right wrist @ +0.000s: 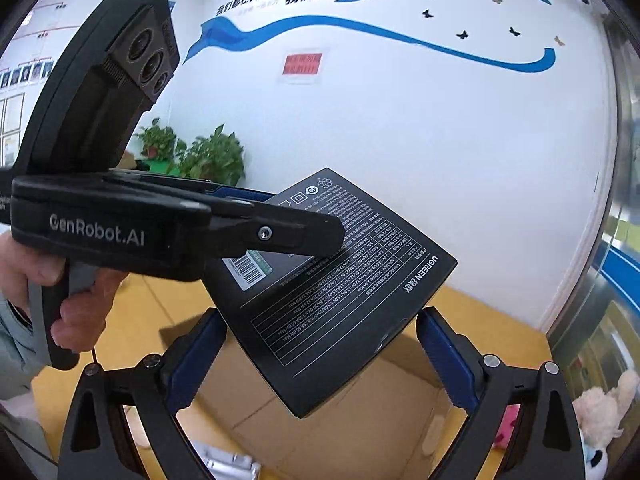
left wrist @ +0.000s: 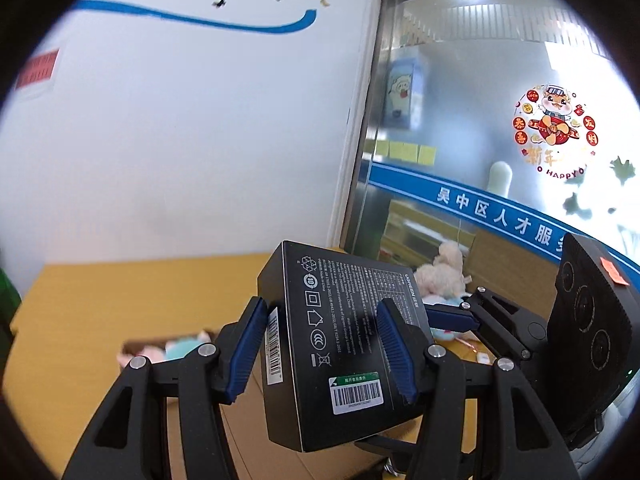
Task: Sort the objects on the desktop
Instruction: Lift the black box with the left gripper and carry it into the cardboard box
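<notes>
While the yellow surface [left wrist: 100, 292] lies below, an open carton [right wrist: 340, 412] sits on it, directly under the raised black box [left wrist: 340, 344]. The box is held in the air, tilted, label side toward the cameras. The left tongs [left wrist: 324, 352] are clamped on the box: both blue pads [left wrist: 394, 348] press its opposite sides. In the right wrist view, the left tongs [right wrist: 304, 232] reach in from the left and grip the box [right wrist: 340, 292] at its upper edge, with a hand [right wrist: 52, 280] around the handle. The right tongs [right wrist: 320, 360] stand apart; the box's lower corner hangs between the pads without touching them. A pale plush toy [left wrist: 440, 276] lies on the surface near the glass partition.
</notes>
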`<state>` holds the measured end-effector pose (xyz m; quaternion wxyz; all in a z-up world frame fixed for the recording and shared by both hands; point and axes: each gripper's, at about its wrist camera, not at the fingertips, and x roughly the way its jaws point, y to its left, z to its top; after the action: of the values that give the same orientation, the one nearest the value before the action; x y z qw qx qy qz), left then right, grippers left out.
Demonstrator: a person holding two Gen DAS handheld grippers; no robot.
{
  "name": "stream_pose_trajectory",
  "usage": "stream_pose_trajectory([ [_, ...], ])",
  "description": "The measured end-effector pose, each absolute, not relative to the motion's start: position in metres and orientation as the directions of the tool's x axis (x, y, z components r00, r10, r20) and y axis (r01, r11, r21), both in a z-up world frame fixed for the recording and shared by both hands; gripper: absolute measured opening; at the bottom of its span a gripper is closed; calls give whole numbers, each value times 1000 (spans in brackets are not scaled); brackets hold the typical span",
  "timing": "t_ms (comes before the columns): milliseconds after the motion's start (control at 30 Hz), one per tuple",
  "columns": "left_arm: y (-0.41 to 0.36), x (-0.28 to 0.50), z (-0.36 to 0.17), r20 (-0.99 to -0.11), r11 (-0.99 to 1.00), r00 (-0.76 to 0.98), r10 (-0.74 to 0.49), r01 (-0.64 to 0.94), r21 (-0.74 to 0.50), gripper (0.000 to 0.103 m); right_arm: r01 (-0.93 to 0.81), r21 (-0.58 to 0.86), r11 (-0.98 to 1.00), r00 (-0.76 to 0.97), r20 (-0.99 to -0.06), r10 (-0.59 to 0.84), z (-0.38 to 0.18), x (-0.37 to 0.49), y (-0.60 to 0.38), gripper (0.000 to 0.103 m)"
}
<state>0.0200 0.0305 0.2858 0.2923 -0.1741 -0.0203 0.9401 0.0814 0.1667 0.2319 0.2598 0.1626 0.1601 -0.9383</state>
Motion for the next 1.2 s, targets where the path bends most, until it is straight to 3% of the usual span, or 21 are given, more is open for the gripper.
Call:
stream_pose_trajectory([
  [267,34,-18,312,-302,-843,-789,534,-522,-128,56,543,-243,-804,-818,-366,-443,268,36,166,96],
  [567,37,-92,274,-388,-841,-748,539,-501,-202,56,573,-183,-799,-771,-451,-449,243,-34,176,96],
  [900,52,-200,166,-587,-832,-589,555,-412,-372,56,618,-49,-785,-612,-657,-441,148,-142,200,96],
  [1067,60,-235,103,-687,-849,-499,528,-332,-411,56,636,51,-770,-471,-764,-440,81,-189,208,96],
  [1200,64,-251,70,-740,-860,-439,509,-277,-427,56,627,143,-766,-383,-800,-462,41,-210,214,96],
])
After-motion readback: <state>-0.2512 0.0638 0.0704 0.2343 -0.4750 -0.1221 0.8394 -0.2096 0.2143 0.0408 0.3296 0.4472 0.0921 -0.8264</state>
